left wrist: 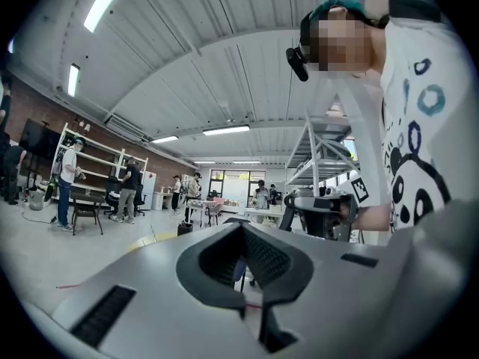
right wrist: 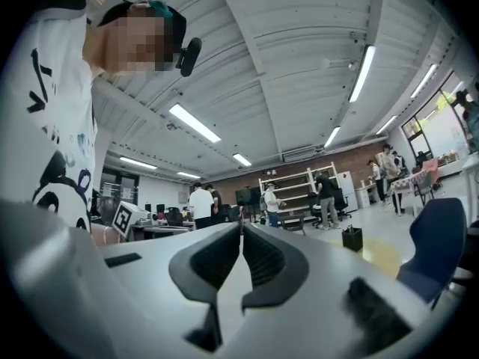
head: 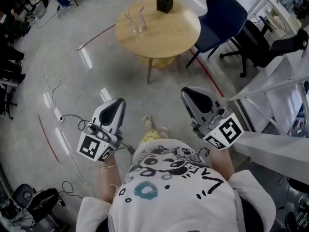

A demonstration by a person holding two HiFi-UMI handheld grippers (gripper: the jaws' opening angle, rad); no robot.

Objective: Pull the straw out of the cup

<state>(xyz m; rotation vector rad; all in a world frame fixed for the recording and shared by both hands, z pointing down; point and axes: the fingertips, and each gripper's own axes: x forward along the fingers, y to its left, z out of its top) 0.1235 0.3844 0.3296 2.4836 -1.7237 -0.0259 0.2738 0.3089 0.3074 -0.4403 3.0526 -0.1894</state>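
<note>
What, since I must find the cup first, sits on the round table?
A clear cup with a straw near the table's left edge, and a black holder at its far edge; the holder's contents are unclear.

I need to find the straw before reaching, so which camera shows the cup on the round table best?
The head view: the clear cup stands on the round wooden table, with the straw sticking up. Both gripper views look level across the room, and the cup cannot be made out in either.

Bright ceiling strip lights (right wrist: 193, 122) glare off the glossy floor (head: 96, 76); both gripper views bend at dark fisheye edges.
</note>
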